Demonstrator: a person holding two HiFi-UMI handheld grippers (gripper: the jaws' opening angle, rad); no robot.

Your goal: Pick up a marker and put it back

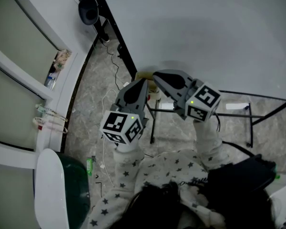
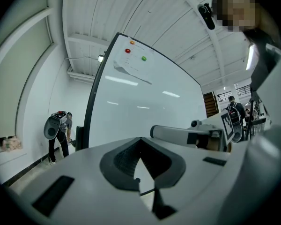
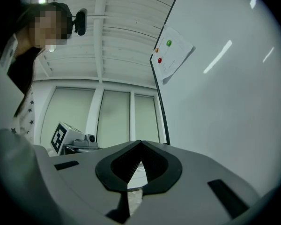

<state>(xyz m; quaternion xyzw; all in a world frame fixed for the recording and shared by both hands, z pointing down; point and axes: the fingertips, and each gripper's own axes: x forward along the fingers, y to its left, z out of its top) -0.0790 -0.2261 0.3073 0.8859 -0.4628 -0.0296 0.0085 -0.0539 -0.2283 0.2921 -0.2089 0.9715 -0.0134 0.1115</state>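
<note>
Pale whiteboard [image 1: 205, 32] fills the upper part of the head view. Its lower edge runs just beyond your two tools, above a grey speckled floor [image 1: 90, 89]. Both grippers point at that edge, close to the board's left corner, and their tips are near each other.

Your right gripper [image 1: 156, 74] has its jaws fully together. In the right gripper view only the board and a strip of light show past the closed tips, and nothing is pinched. Your left gripper [image 1: 143, 82] looks the same in its own view: jaws together, nothing between them. So neither hand has a marker at this moment.

The marker itself I cannot pick out with certainty. Just under the tips, at the foot of the board, there is a tan thing [image 1: 139, 75], and a little nearer to you a small pale piece [image 1: 155, 93]. One of these may be the marker or its holder, but the grippers cover much of that place. Its long axis cannot be read from these views.

I judge that the pick is not yet made. That spot lies forward and a little below both tips, between the two tools. The right gripper seems slightly nearer to it, so it is the natural one to go. You would first have to part its jaws — closed jaws take nothing — and then bring the tips down toward the ledge.
</note>
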